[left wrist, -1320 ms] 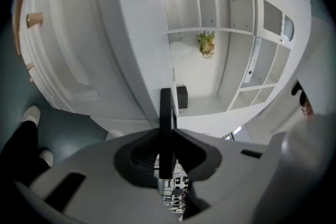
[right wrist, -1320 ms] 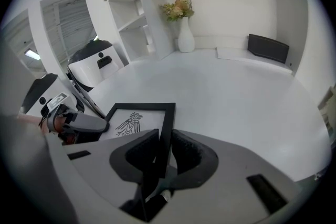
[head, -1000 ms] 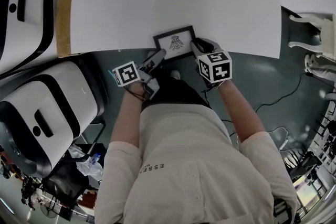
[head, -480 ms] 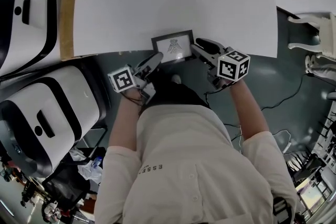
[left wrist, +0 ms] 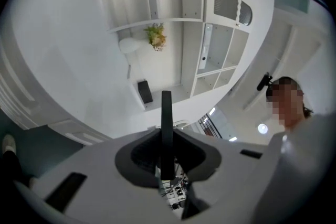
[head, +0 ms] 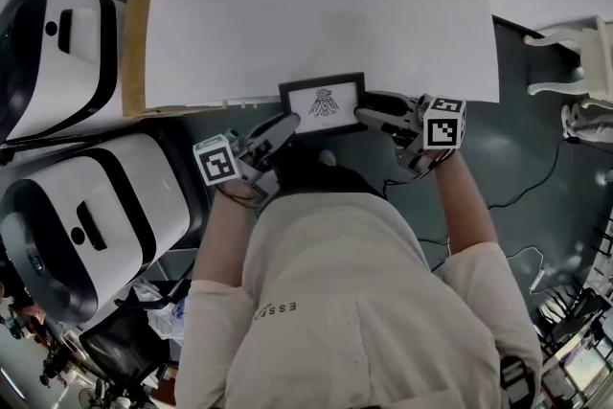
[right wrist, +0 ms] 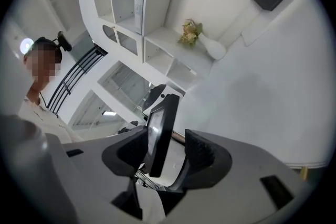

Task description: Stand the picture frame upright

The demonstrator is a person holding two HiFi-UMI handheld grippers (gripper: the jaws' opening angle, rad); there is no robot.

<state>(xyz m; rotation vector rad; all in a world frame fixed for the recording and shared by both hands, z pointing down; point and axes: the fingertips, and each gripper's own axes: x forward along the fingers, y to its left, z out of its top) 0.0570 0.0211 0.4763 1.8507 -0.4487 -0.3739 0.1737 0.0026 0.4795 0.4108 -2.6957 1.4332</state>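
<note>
Clamping the picture frame (head: pixel 324 101), left tongs (head: pixel 289 121); right tongs (head: pixel 365 114) just opened, frame between.

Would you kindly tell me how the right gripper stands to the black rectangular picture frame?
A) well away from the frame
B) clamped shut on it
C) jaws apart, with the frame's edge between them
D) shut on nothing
C: the right gripper view shows the right gripper with jaws that have just been opening. They stand apart round the edge of the black rectangular picture frame, with a clear gap on one side.
</note>
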